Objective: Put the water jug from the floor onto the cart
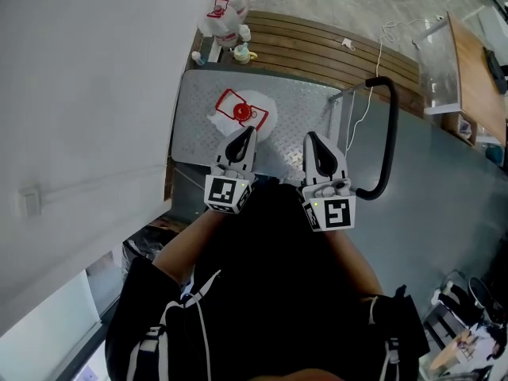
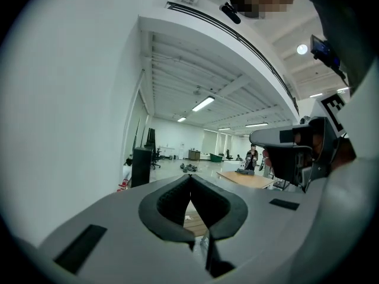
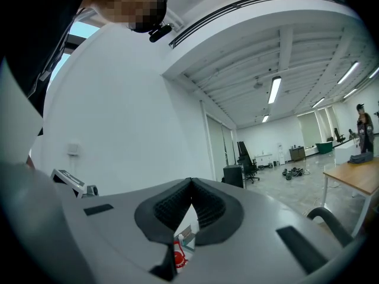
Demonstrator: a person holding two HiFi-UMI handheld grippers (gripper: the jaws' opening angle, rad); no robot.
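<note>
A clear water jug with a red cap and red handle lies on the metal deck of the cart, at its left side. Both grippers hang side by side above the cart's near edge, close to my chest and apart from the jug. My left gripper is shut with nothing in it; its tips meet in the left gripper view. My right gripper is shut and empty as well. Through the gap under its pads, the jug's red cap shows below.
The cart's black push handle curves up on the right. More water jugs stand beyond the cart on a wooden platform. A white wall runs along the left; a wooden table stands far right.
</note>
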